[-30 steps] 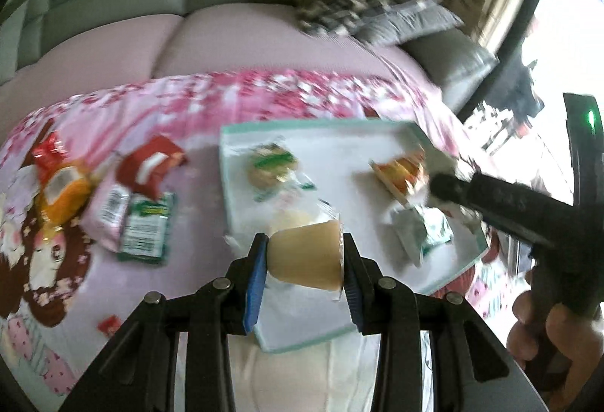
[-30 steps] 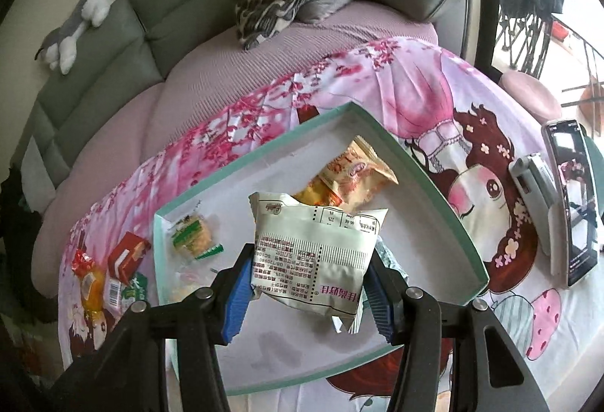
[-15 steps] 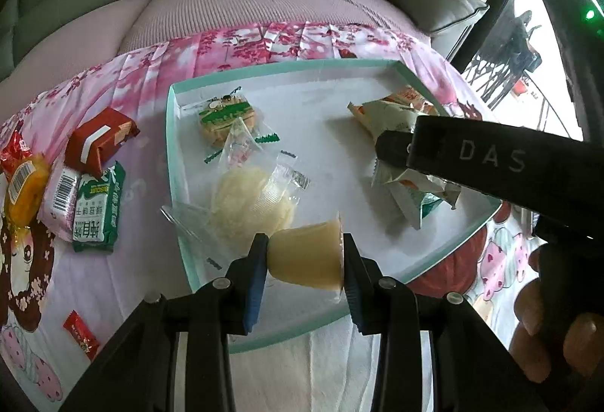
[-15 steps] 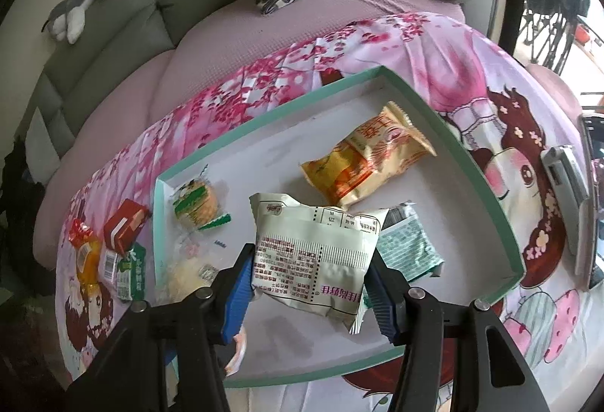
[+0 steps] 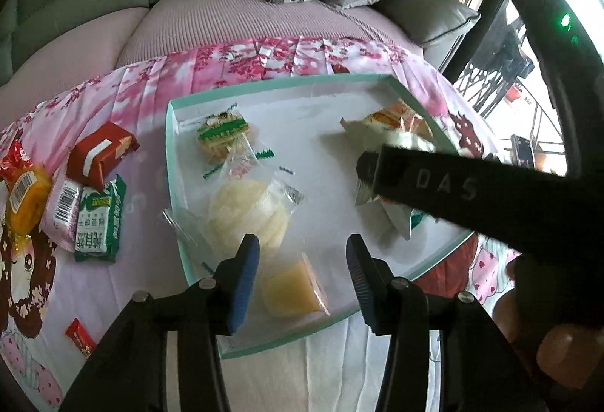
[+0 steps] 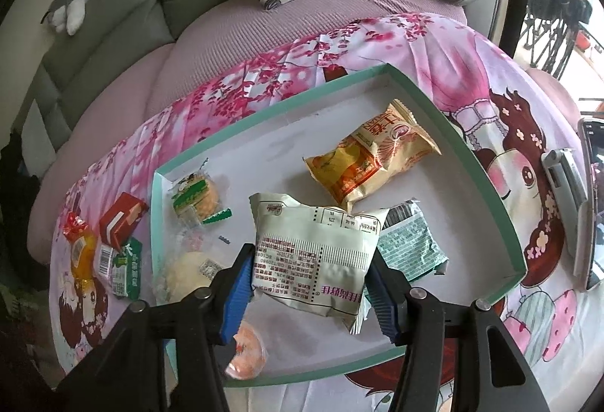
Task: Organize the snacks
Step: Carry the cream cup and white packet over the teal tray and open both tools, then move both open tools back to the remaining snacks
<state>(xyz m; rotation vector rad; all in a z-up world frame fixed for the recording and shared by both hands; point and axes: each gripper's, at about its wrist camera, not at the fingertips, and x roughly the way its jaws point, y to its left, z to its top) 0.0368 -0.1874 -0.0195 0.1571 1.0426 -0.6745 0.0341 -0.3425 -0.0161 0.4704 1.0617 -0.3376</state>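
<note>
Left tongs (image 5: 302, 261) just opened — jelly cup (image 5: 292, 285) lies free; right tongs (image 6: 307, 280) clamp white packet (image 6: 313, 257).

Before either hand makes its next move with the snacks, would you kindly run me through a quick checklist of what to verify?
1. Jelly cup released: ok. The left gripper has just been opening; the cup lies in the tray between the pads, apart from both.
2. Cup inside the tray rim: ok, though near the front edge.
3. White packet held by the right gripper: ok, the pads press both its sides.
4. Free space below the packet: ok, bare tray floor beside the orange packet and green packet.
5. Snacks left outside: not ok, the red box and others lie on the cloth.
</note>
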